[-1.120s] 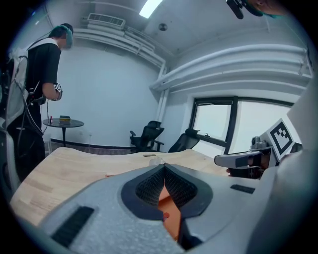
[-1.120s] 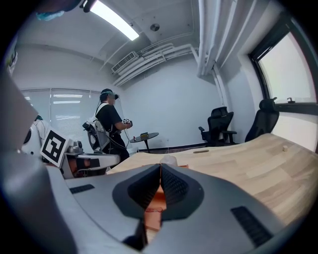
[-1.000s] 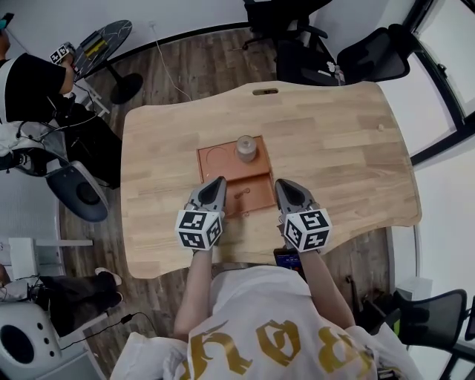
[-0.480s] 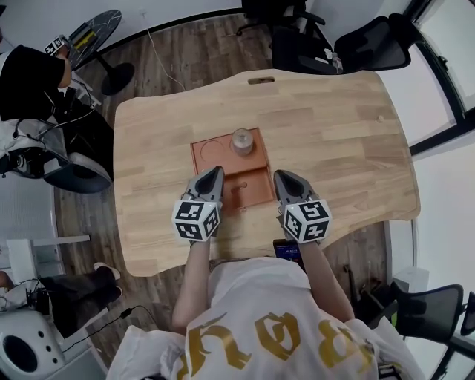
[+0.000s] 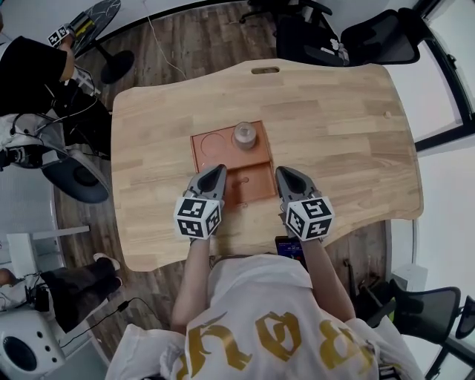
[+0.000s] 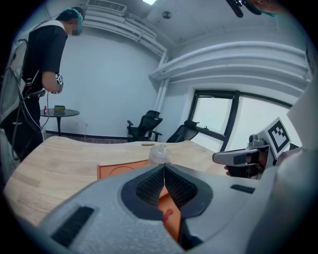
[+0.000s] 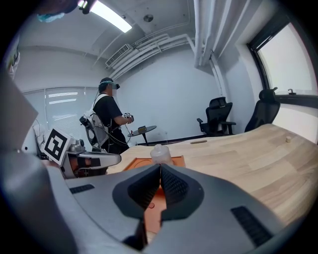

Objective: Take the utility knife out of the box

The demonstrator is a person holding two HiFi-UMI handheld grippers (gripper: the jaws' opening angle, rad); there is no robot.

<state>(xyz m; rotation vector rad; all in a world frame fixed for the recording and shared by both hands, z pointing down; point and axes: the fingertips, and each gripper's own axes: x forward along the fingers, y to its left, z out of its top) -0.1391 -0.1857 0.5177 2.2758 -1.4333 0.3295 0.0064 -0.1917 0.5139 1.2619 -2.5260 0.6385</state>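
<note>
Box (image 5: 258,178): orange-brown and flat, sitting on the near middle of the worktop (image 5: 334,126), with a round recess at far left and a wide compartment on the near side.
Utility knife: can't pick it out for certain; a small slim shape (image 5: 241,180) lies in the near compartment, too small to name.
Jar (image 5: 244,136): clear, upright, in the box's far right corner.
Left claw (image 5: 215,174): clenched, pads pressed together with nothing between them, tip over the box's near left edge.
Right claw (image 5: 283,174): clenched and empty too, just off the box's right edge.
Worktop: pale wood planks, a slot (image 5: 265,70) cut at the far edge.
Room: plank floor, black office chairs (image 5: 371,41) beyond the worktop, a round side table (image 5: 96,22) at far left, a person in a black top (image 5: 30,74) beside it.
Head view only: the box's full layout.
Left gripper view only: windows (image 6: 218,119) behind the chairs.
Right gripper view only: that person standing upright, and a ceiling light strip (image 7: 112,17).
</note>
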